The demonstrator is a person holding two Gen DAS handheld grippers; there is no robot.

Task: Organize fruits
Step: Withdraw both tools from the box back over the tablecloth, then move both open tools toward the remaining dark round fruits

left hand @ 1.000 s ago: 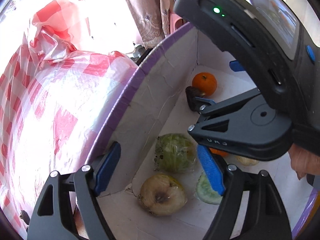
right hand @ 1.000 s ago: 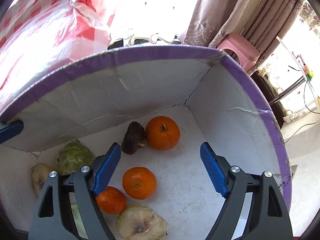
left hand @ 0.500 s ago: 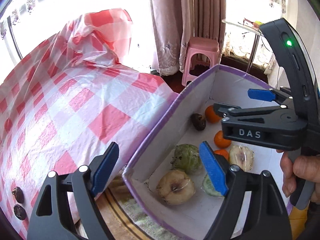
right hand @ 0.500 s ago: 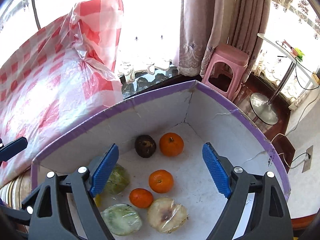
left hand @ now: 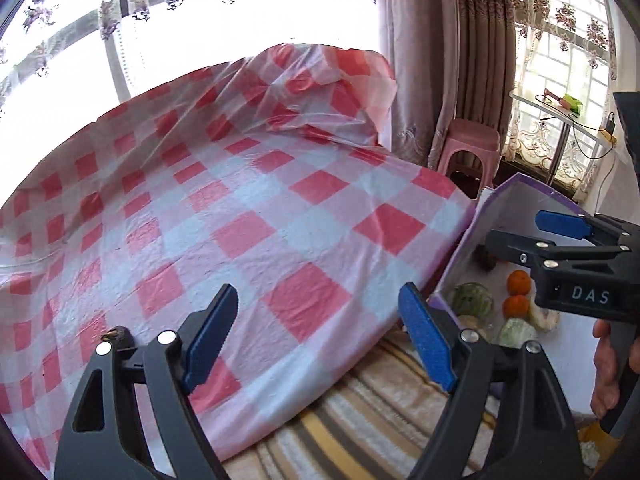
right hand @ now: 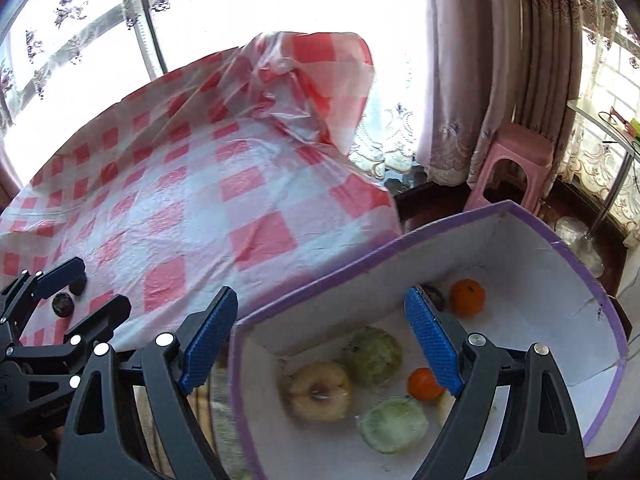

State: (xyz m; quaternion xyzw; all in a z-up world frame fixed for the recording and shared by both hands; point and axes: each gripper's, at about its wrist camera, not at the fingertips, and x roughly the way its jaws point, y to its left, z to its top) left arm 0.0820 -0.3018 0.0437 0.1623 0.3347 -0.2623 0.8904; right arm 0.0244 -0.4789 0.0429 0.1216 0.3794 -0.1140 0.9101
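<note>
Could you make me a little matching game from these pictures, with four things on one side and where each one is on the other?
Things:
1. Oranges
2. Dark fruits
3. Pink stool
4. Left gripper

Places:
A. On the checked cloth
B. On the floor by the curtain
C. Open above the cloth's near edge
D. Inside the purple-rimmed box

Pairs: 1-D, 2-A, 3-B, 4-C
</note>
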